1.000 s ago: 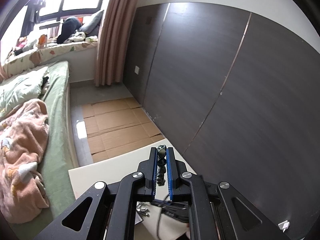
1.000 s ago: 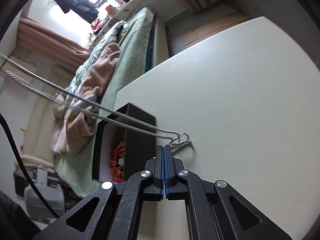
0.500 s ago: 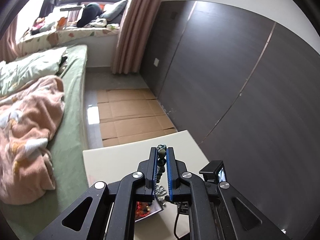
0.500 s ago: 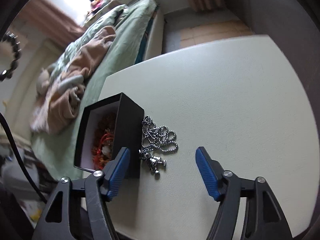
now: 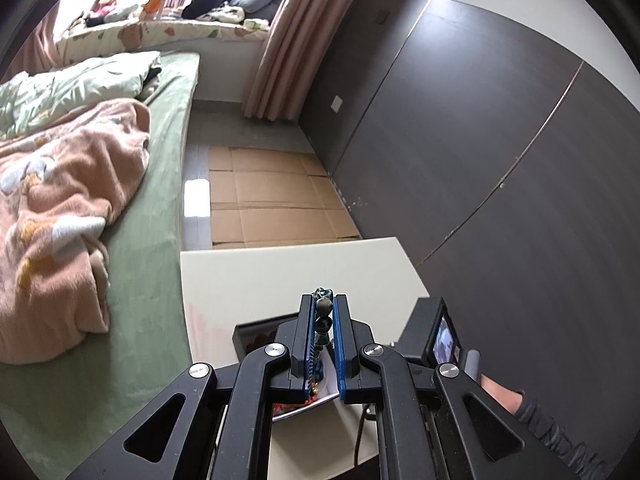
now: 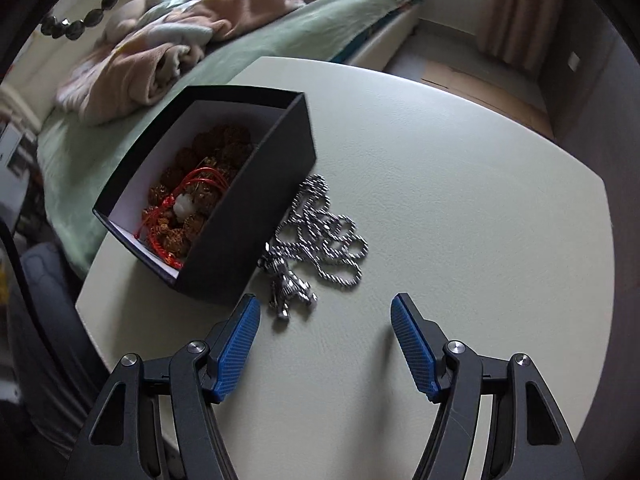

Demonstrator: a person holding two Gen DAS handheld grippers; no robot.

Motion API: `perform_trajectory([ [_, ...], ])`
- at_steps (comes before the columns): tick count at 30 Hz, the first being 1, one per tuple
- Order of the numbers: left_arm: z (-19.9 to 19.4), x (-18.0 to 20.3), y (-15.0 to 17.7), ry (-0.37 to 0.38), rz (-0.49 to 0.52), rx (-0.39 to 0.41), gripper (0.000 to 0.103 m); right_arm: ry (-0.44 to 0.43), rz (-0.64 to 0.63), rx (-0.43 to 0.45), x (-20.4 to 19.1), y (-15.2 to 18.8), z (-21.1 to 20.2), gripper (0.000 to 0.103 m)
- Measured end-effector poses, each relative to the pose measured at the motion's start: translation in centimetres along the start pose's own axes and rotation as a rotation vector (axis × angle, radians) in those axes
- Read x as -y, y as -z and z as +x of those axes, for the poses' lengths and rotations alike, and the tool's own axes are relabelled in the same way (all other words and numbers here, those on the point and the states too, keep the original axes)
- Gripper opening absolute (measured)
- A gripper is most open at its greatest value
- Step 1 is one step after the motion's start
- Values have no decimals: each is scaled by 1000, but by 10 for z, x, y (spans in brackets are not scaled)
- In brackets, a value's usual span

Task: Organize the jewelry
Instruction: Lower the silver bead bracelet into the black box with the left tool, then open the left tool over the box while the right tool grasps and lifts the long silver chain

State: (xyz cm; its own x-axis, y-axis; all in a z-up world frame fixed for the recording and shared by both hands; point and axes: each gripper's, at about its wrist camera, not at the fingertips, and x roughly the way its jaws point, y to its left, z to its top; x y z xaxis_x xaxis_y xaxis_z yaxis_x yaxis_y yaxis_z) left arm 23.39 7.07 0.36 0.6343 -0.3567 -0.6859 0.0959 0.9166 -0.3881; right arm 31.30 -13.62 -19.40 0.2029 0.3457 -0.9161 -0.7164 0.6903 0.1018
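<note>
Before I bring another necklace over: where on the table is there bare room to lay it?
The table is bare from the silver chain out to its far and right edges. It is crowded on the left, where the chain lies against the black box.

Pale cream table (image 6: pixel 460 184), matte top, rounded corners. On it: open black box (image 6: pixel 256 216), white-lined, near left edge; silver chain (image 6: pixel 320 232) w/ pendant heaped loose, touching box's right wall. Rest of top bare.
</note>
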Motion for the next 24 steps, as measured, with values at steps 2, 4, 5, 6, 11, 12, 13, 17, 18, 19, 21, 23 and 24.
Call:
perform_trajectory([
  [2,1,-2,2,-3,-4,-7,9,4,-15,5,1,-5,5,69],
  [4,2,-4,5,-3,-9,-10,9,7,-34,28,2,-9,6,69],
  [5,2,-5,6,-2,-12,-12,9,6,-39,35,1,-13,7,69],
  [6,2,-6,7,-4,-14,-14,9,9,-47,38,0,-17,9,69],
  [11,1,-9,11,-2,-27,-16,9,39,-126,37,-7,-19,12,57],
  [12,2,-10,12,-1,-30,-17,9,32,-135,31,-8,-18,9,48],
  [13,3,-10,12,1,-32,-18,9,26,-137,23,-7,-17,7,24],
  [17,8,-11,15,11,-40,-26,9,12,-107,9,-2,-10,2,20],
  [18,9,-11,15,13,-39,-27,9,10,-88,9,0,-8,1,20],
  [19,10,-11,16,15,-39,-30,9,5,-68,13,2,-6,-1,20],
  [21,13,-12,17,16,-43,-36,9,-8,-23,36,7,-2,-11,20],
  [23,15,-14,17,20,-47,-40,9,-23,10,65,10,-1,-24,20],
  [24,16,-14,18,21,-47,-42,9,-27,18,79,11,-1,-31,20],
])
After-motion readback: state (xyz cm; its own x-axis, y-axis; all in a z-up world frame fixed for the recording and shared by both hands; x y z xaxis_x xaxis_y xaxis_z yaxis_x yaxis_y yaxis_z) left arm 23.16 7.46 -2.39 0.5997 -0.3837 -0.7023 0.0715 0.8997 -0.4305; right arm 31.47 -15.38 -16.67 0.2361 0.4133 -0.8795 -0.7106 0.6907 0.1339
